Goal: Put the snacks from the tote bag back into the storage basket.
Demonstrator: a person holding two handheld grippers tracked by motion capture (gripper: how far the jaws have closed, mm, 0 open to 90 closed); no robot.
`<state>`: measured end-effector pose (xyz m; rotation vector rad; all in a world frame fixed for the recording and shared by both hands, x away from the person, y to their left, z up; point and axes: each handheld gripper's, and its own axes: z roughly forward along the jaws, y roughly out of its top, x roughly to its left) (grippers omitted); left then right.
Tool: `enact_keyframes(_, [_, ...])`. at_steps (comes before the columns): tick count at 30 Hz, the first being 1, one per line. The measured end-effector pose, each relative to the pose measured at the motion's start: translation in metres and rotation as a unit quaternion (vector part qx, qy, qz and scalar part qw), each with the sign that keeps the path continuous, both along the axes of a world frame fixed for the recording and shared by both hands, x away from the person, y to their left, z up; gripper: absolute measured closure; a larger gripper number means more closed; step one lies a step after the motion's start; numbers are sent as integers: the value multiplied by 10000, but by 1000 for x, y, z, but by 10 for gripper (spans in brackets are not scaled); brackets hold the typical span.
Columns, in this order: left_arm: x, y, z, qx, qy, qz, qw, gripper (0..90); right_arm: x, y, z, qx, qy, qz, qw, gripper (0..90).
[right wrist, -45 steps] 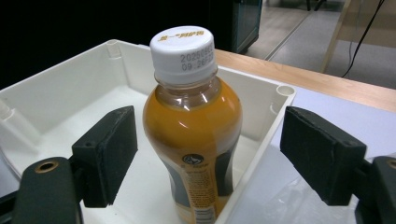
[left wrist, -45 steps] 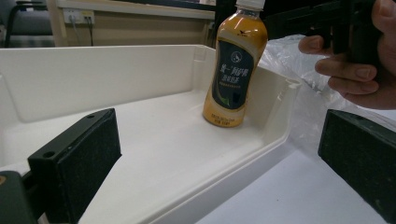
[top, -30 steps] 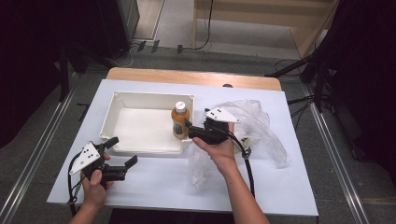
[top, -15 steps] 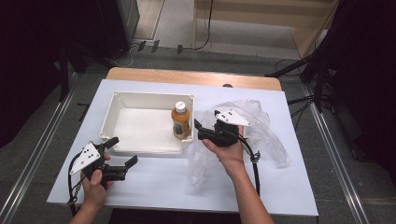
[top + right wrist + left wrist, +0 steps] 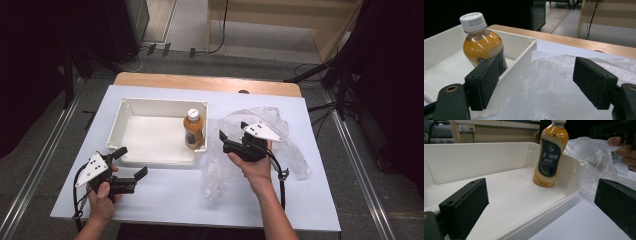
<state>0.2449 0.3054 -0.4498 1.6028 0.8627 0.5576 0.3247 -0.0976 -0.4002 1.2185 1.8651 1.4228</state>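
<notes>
I see bright light from above on the white table (image 5: 310, 200), while the room around it is very dark. The plastic bag (image 5: 280, 135) shines with little glints. The bottle (image 5: 551, 152) looks sharp up close, but the black pads (image 5: 482, 82) nearest my camera look soft and blurry

One orange drink bottle (image 5: 193, 129), one white tray (image 5: 131, 109), one clear plastic bag (image 5: 280, 130), two tools
</notes>
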Motion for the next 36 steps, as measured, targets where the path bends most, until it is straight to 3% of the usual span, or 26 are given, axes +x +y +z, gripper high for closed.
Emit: enact_keyframes(36, [-1,-1,-1,18,-1,65,10000,0,-20,-63,-15,-56,1,-591,9982,218])
